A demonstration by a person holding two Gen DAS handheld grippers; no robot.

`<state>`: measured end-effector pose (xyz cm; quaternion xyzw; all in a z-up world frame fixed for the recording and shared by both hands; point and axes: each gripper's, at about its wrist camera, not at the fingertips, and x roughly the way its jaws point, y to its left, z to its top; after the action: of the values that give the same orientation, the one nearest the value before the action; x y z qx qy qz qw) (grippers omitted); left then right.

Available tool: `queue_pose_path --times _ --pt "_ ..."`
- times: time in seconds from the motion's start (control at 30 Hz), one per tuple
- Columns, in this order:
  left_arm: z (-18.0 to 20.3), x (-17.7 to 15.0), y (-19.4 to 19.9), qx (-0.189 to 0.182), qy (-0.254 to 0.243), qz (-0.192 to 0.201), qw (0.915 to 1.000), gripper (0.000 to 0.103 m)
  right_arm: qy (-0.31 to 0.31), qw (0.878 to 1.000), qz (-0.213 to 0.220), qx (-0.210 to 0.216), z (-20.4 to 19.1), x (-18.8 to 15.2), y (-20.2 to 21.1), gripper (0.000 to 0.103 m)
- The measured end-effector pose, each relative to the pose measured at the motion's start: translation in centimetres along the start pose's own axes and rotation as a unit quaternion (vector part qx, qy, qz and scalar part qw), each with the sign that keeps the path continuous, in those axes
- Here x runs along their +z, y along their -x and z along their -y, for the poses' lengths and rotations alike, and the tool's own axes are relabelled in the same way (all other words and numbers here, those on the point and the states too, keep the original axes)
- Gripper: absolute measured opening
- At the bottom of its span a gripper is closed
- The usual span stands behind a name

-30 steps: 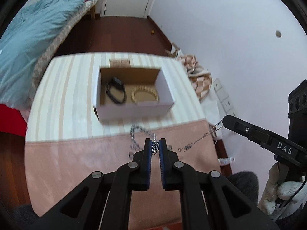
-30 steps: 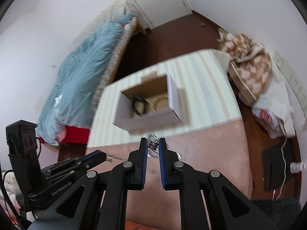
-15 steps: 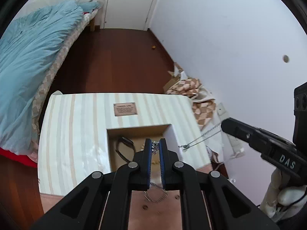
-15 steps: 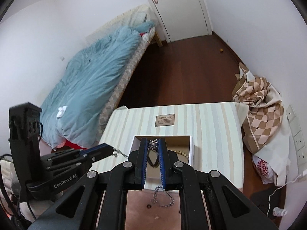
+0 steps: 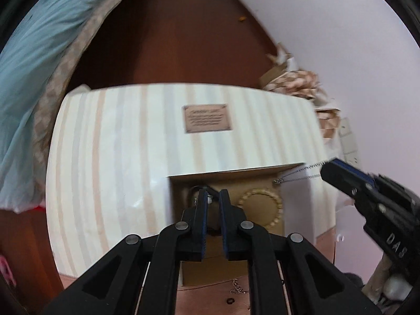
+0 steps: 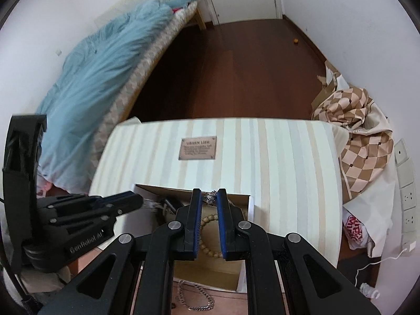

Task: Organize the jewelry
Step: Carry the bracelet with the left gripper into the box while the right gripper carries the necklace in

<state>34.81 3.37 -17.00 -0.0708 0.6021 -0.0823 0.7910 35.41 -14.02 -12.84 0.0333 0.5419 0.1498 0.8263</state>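
While both grippers hang over the open cardboard box (image 6: 245,275), you have a thin silver necklace (image 5: 299,174) strung between them. Left gripper (image 5: 212,197) is nearly closed, pinching a small metal bit at its tips, probably the pendant or clasp end. Right gripper (image 6: 209,197) is equally narrow, clamped on a bunched bit of chain.

Step in hand, as I read it: lowering the necklace into the box.

- Bring the two grippers closer together first so the chain slackens and sags inside the walls, not over the rim. In the left wrist view it runs across the right wall of the box.
- Go down before you let go. Release one end, let it settle, then the other.
- Aim for bare floor of the box. Dropping it on the beads invites tangles.
- Expect the chain to be light and snaggy; it may cling to the ribbed pads, so open fully and lift straight up.

Box contents: a beaded bracelet (image 6: 210,236) on the right side, a dark band (image 6: 169,203) on the left, partly hidden by the grippers.

Outside the box, a heavier silver chain (image 6: 195,299) lies on the pink part of the counter (image 6: 288,162), just in front of the near wall. Likely next.
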Motion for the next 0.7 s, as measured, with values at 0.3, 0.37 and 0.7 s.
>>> queue_pose_path --times 0.3,0.37,0.7 --pt "-0.7 0.0 2.0 0.044 0.014 0.038 0.9982 0.075 -0.017 0.998 -0.053 0.005 0.7 -0.9 -0.5 0.048" --pt "-0.7 -0.2 2.4 0.056 0.012 0.04 0.9976 0.075 -0.017 0.999 -0.049 -0.002 0.9 -1.3 0.0 0.051" --pt "-0.9 -3.3 4.3 0.111 0.013 0.082 0.9904 0.103 -0.009 0.996 -0.035 -0.078 1.0 -4.2 1.6 0.097"
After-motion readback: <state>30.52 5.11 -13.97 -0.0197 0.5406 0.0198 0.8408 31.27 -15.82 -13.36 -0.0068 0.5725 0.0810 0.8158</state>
